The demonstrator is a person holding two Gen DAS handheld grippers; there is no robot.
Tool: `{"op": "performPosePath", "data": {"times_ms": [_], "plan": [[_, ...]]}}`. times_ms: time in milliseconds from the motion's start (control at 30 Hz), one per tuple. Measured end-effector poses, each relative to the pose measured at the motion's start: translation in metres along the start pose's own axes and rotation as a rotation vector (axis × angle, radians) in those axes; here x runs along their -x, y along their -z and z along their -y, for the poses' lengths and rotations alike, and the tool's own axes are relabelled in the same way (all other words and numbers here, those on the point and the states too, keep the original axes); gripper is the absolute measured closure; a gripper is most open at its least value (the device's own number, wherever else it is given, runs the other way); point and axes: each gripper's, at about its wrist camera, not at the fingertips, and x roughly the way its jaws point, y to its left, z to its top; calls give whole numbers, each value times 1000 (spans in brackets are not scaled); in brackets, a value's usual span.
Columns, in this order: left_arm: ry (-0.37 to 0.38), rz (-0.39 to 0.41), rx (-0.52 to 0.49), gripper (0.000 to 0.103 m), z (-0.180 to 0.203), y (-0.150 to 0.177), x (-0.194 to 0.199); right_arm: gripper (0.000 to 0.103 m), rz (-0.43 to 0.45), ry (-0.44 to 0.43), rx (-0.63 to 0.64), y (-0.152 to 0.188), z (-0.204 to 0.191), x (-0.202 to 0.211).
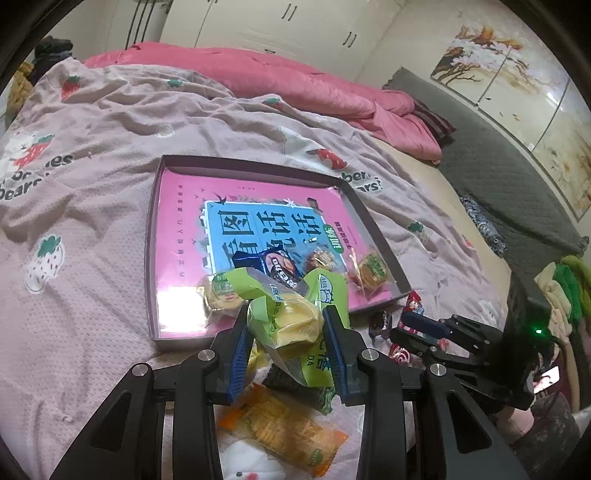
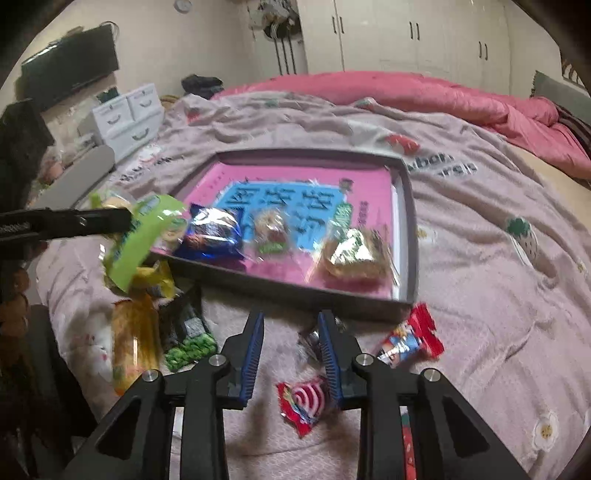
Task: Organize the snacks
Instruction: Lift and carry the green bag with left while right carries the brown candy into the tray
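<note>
Left gripper (image 1: pixel 286 328) has its jaws clenched on a green cake pack (image 1: pixel 295 317), lifted at the tray's (image 1: pixel 376 229) six o'clock edge, likely for dropping in; right gripper (image 2: pixel 291 354) jaws released, empty, above loose sweets (image 2: pixel 303 402); strawberry-print bed (image 1: pixel 110 221); wardrobes beyond.

Pink quilt (image 1: pixel 303 85), wardrobe (image 2: pixel 406 33), white drawers (image 2: pixel 125 118).

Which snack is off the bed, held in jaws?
The light green packet, clamped in the left gripper near the tray's front edge. The other snacks lie in the tray or on the bedspread; the right gripper holds none.
</note>
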Motion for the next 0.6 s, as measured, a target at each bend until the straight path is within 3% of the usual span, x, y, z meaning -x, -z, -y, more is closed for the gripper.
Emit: {"op": "performPosePath", "data": {"times_ms": [167,467,600], "plan": [[6,-7,-1,65,0,1,-2,52,-52,52,38,4,0,-11],[8,-8,12,65,-3,0,-3,52,-122,52,94,-3,7,-42],[8,3,19,65,-6,-2,-2,65,-114,56,112,-1,5,-46]]}}
